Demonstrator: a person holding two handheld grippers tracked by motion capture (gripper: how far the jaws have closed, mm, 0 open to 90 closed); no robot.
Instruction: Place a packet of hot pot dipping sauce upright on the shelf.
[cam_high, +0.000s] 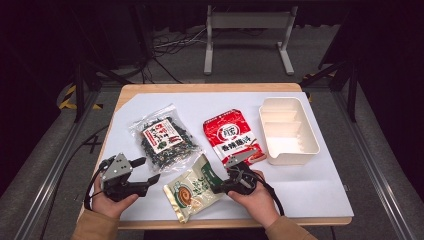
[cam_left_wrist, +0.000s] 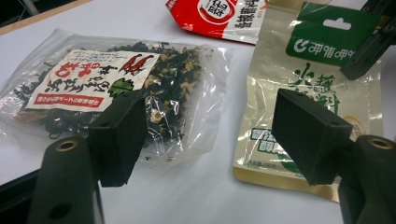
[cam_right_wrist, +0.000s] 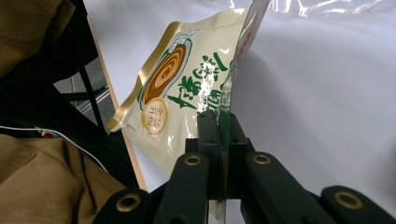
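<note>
Because the right gripper (cam_high: 226, 181) has its fingers clenched on the green top edge of the cream pouch (cam_high: 192, 188), the pouch's long axis trails toward 7 o'clock across the surface (cam_high: 310, 185); the left gripper (cam_high: 145, 170), fingers released, waits at 9 o'clock.

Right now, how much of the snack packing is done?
Nothing looks packed: the white bin holds no bags. In hand: the right gripper is shut on the green top edge of the cream pouch, which partly lies on the table. The left gripper is open, holding nothing. Probably left: this pouch, the red bag and the clear bag, both lying flat.
</note>
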